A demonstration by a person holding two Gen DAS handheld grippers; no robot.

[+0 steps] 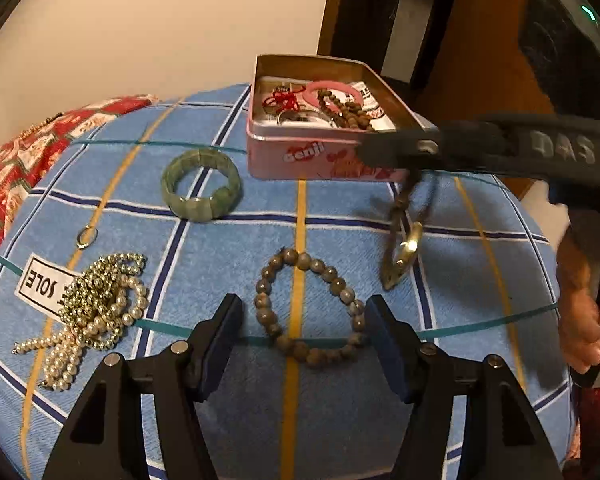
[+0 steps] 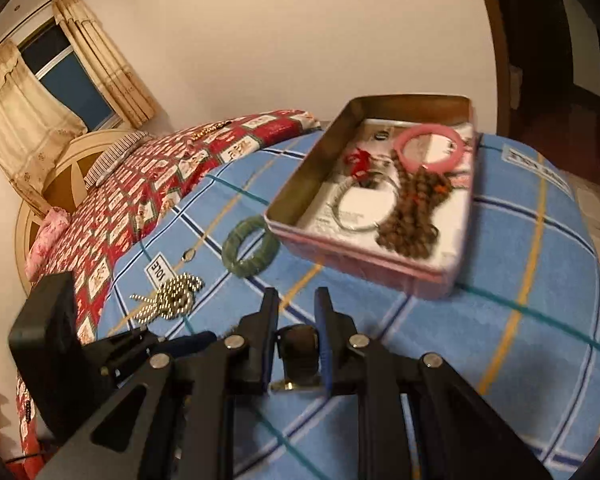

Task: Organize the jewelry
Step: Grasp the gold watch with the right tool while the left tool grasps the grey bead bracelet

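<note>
A brown bead bracelet (image 1: 308,312) lies on the blue checked towel (image 1: 236,400). My left gripper (image 1: 303,299) is open, low over the towel, with one finger on each side of the bracelet. My right gripper (image 2: 298,294) is shut on the dark strap of a wristwatch (image 2: 300,350). In the left wrist view the right gripper (image 1: 366,154) hangs in front of the pink tin (image 1: 300,160), and the gold-cased wristwatch (image 1: 404,248) dangles below it above the towel. The open pink tin (image 2: 364,270) holds a pink ring, brown beads and a red cord piece.
A green stone bracelet (image 1: 200,184), a small ring (image 1: 87,237) and a pile of pearl and gold bead strings (image 1: 96,308) lie left on the towel. A red patterned quilt (image 2: 148,184) covers the bed beyond. A person's hand (image 1: 584,320) grips the right tool.
</note>
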